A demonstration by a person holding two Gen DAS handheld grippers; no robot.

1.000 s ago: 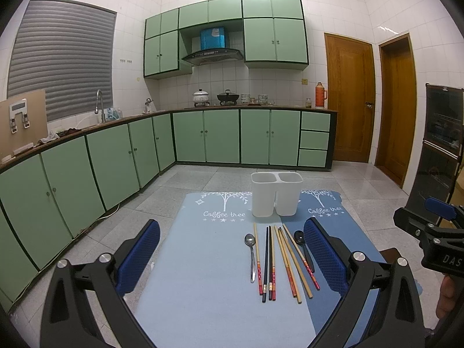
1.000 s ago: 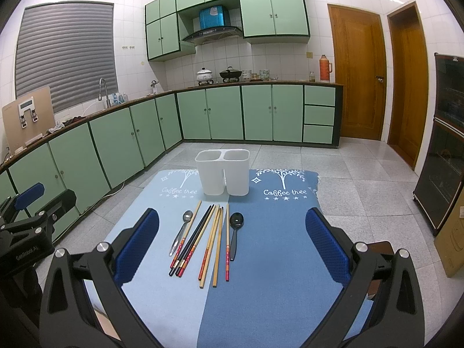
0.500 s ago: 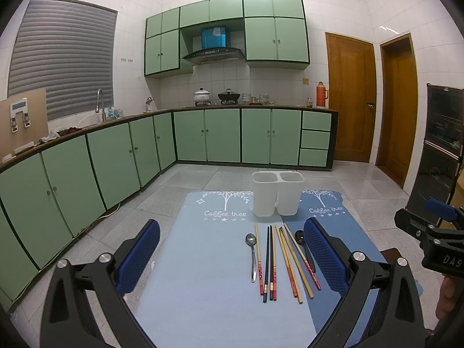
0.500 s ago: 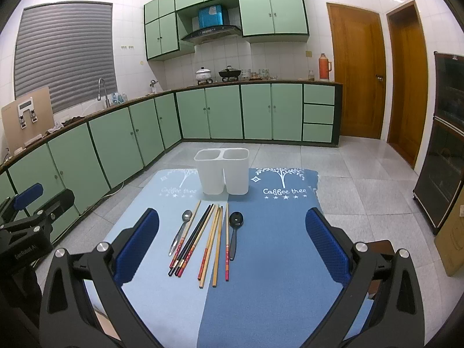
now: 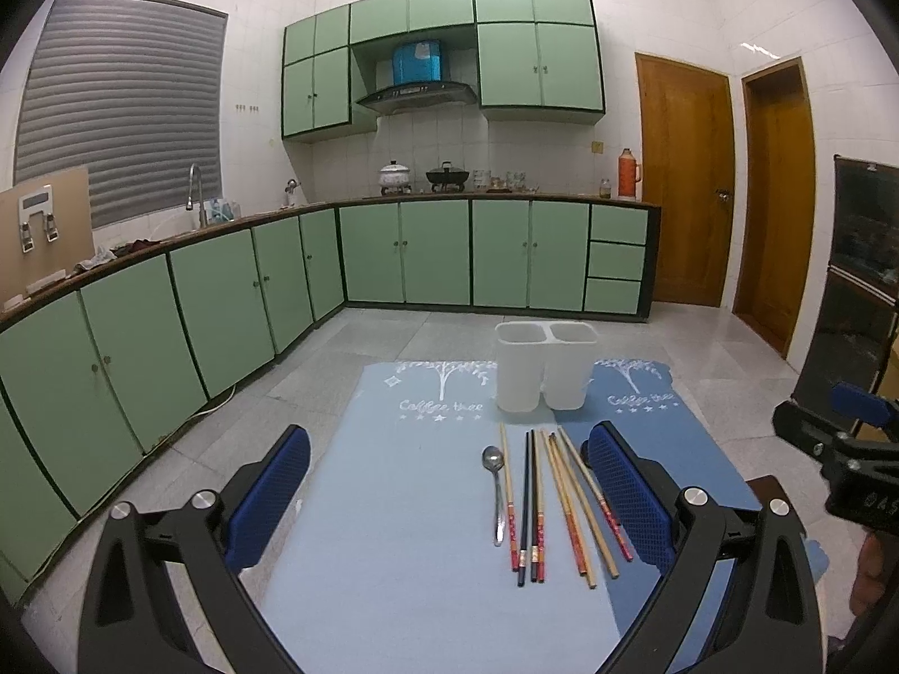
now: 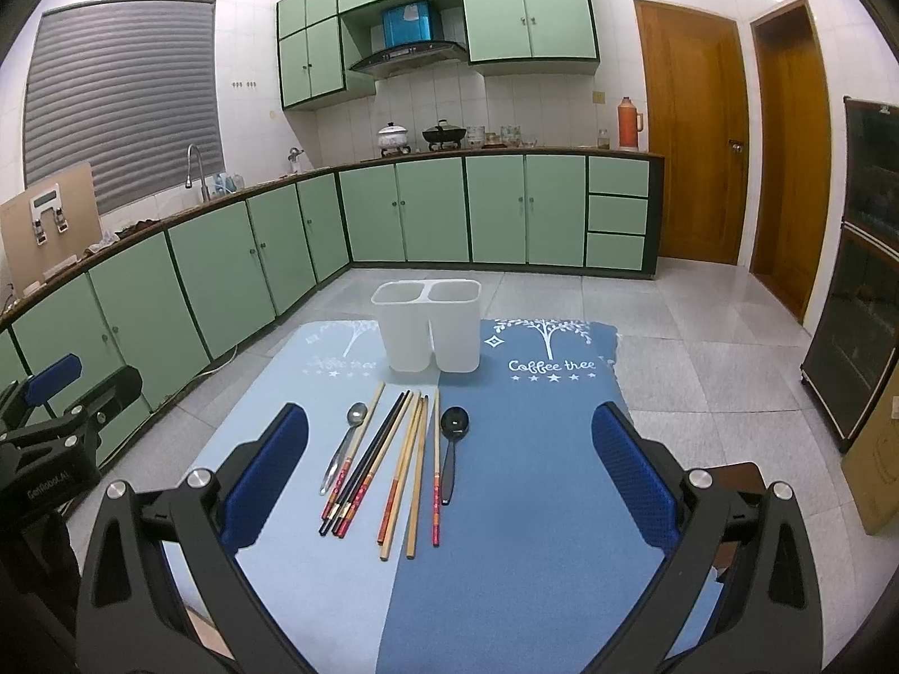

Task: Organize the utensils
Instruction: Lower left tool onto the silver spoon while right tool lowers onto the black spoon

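Nothing appears sorted yet: the white two-compartment holder [image 6: 428, 326] stands upright at the far end of the blue mat [image 6: 534, 477], and as far as both views show, neither compartment has anything sticking out of it. All the utensils lie loose on the mat just in front of the holder, in a rough row with handles pointing toward the cameras. Counting them in the right wrist view: one metal spoon [image 6: 344, 443] at the left end, one black spoon [image 6: 451, 449] at the right end, and between them the chopsticks [image 6: 404, 460], about eight sticks by my count, a few dark ones and the rest wooden with red-patterned ends; they overlap, so the exact number is uncertain. One holder, one mat. The left gripper [image 5: 449, 500] hangs above the near part of the mat with its blue pads spread wide and nothing between them. The right gripper [image 6: 449, 477] is likewise released, its pads wide apart and empty above the row of utensils. So the whole job seems to remain: each piece must be picked up and dropped into the holder.
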